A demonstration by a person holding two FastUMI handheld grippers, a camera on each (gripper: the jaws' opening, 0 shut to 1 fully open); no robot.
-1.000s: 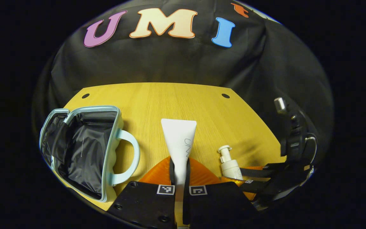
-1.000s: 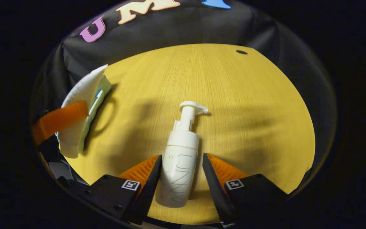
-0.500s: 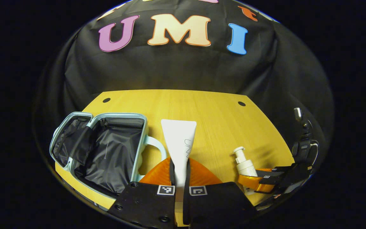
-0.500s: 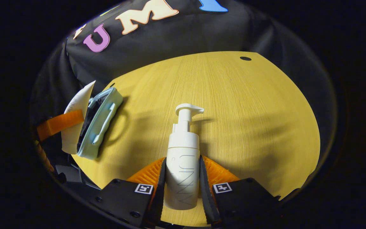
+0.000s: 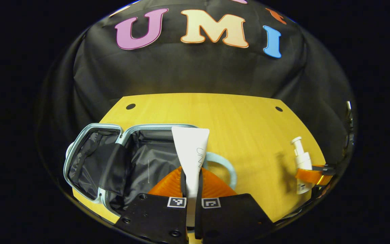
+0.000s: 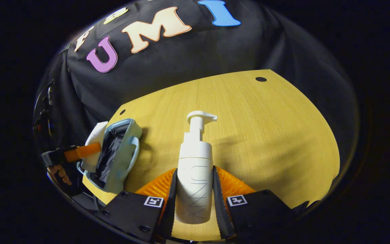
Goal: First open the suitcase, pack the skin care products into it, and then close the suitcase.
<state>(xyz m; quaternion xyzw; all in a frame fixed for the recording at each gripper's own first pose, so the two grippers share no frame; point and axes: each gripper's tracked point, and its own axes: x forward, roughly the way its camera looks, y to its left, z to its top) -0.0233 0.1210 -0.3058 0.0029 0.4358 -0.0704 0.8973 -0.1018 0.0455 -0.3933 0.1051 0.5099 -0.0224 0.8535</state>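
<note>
A small pale-blue suitcase (image 5: 127, 130) lies open on the yellow table (image 5: 235, 122), its dark lining showing and its handle (image 5: 227, 167) pointing right. My left gripper (image 5: 191, 176) is shut on a white tube (image 5: 191, 145), held over the suitcase's right half. In the right gripper view, my right gripper (image 6: 195, 189) is shut on a white pump bottle (image 6: 195, 166), lifted above the table. That bottle (image 5: 301, 162) also appears at the far right of the left gripper view. The suitcase (image 6: 118, 159) and the tube (image 6: 95, 142) sit at the left of the right gripper view.
The table has a small dark hole near each far corner (image 5: 130, 106) (image 5: 278, 109). Black cloth walls close off the back and sides. A hand (image 6: 59, 173) shows at the far left edge of the right gripper view.
The left gripper has carried the tube leftward, from beside the suitcase handle to over the open suitcase. The right gripper closed on the pump bottle and lifted it off the table.
</note>
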